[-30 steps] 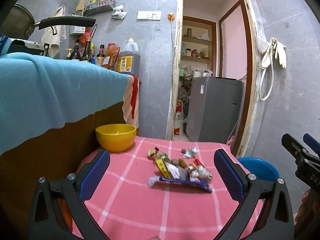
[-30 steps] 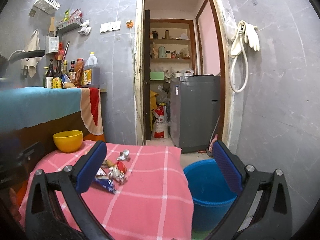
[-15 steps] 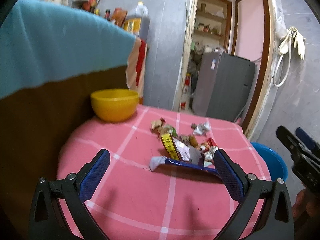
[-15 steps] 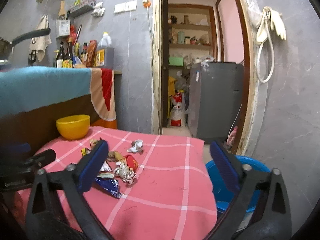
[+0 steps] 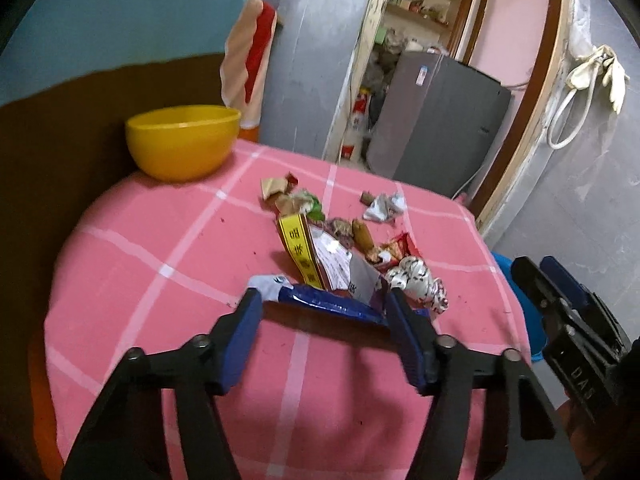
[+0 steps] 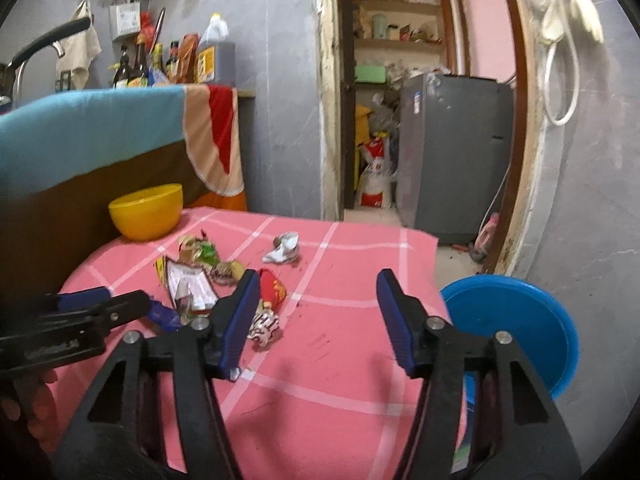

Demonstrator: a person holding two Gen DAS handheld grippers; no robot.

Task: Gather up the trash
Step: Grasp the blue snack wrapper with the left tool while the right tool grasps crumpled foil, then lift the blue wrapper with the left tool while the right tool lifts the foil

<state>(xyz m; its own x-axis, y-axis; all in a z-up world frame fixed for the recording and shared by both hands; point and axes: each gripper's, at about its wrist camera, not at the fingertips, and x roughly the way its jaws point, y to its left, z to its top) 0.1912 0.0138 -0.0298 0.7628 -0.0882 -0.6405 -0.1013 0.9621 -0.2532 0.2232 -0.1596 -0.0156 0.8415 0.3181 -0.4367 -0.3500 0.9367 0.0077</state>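
Note:
A heap of trash lies on the pink checked tablecloth (image 5: 160,260): a blue wrapper (image 5: 328,304), a yellow-striped packet (image 5: 304,256), a red wrapper (image 5: 396,246), a crumpled black-and-white wrapper (image 5: 416,280) and a white scrap (image 5: 382,208). My left gripper (image 5: 324,306) is closing, the blue wrapper lying between its fingertips, not visibly squeezed. My right gripper (image 6: 316,284) is also closing over bare cloth; its left finger stands just in front of the black-and-white wrapper (image 6: 264,324). A blue bin (image 6: 508,320) sits beyond the table's right edge.
A yellow bowl (image 5: 182,142) stands at the table's far left corner, against a counter draped in teal cloth (image 6: 80,132). Behind the table an open doorway shows a grey appliance (image 6: 456,152). Bottles (image 6: 176,60) line the counter. Gloves (image 6: 572,8) hang on the right wall.
Both grippers have come forward and down toward the trash heap, and both pairs of jaws have narrowed. The left one now straddles the blue wrapper.

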